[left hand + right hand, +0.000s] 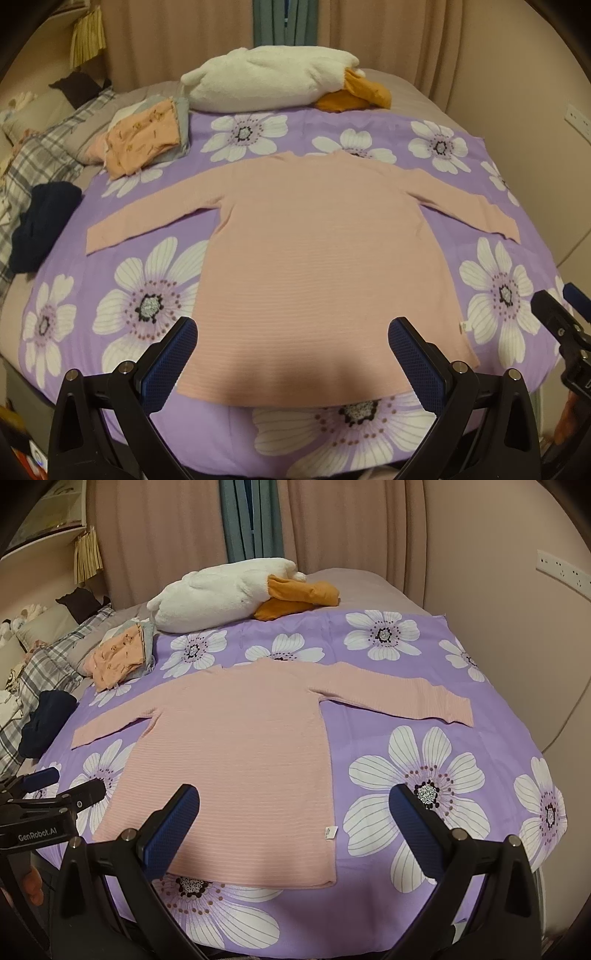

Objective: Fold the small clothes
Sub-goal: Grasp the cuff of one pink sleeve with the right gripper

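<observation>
A small pink long-sleeved top (314, 251) lies flat on a purple flowered cloth (147, 295), both sleeves spread out, neck at the far side; it also shows in the right wrist view (236, 760). My left gripper (291, 350) is open and empty, hovering above the top's near hem. My right gripper (295, 819) is open and empty, above the hem's right corner, where a small white label (330, 831) shows. The right gripper also shows at the right edge of the left wrist view (561, 321), and the left gripper at the left edge of the right wrist view (62, 790).
A stack of folded clothes (147, 140) sits at the far left of the cloth. A white plush pillow (266, 81) and orange cloth (354, 96) lie at the far side. A dark garment (44, 225) and plaid bedding (40, 155) lie left. A wall (517, 627) stands right.
</observation>
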